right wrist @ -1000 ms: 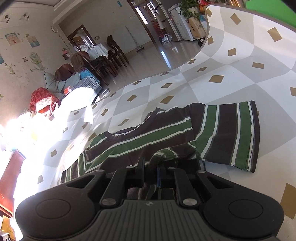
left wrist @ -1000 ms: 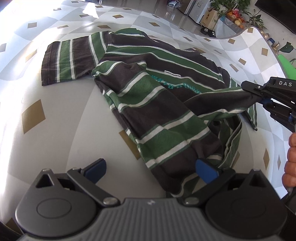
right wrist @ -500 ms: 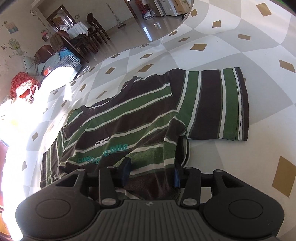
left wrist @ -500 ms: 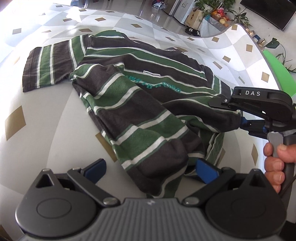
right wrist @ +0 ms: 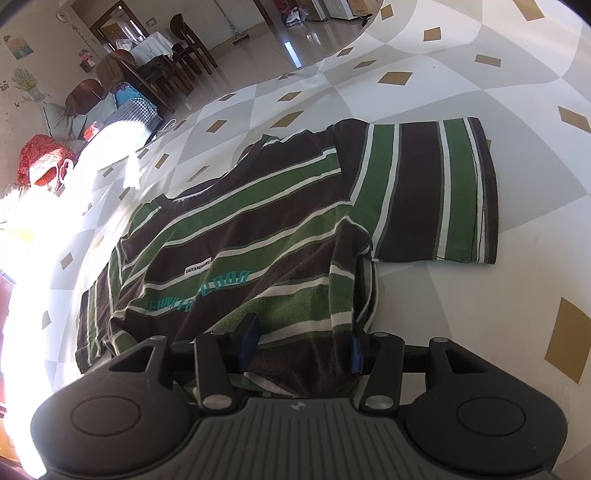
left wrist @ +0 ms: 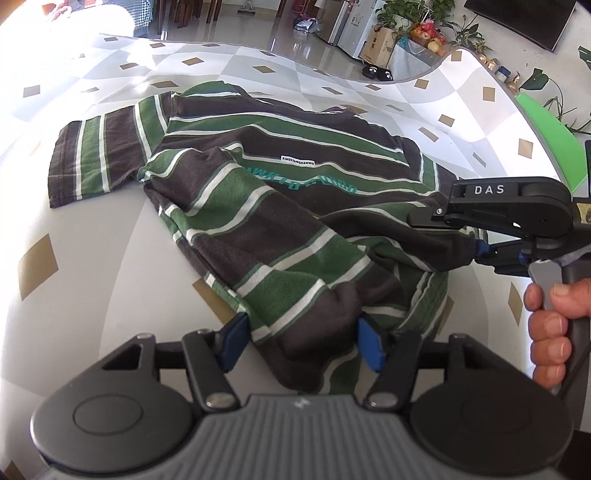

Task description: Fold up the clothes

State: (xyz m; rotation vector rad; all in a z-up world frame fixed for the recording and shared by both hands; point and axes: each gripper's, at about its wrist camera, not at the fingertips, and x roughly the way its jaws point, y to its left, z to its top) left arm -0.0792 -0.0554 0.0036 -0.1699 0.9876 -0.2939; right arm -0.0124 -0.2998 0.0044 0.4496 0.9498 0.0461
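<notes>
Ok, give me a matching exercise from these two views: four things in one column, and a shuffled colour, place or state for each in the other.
Things:
1. sleeve
2. chest label
3. chest lettering
4. slippers

Descriptions:
a. teal
b. on the floor, beyond the far edge
c. white with small dark print
d. spread flat on the table

Pairs: 1-d, 2-c, 3-a, 4-b
</notes>
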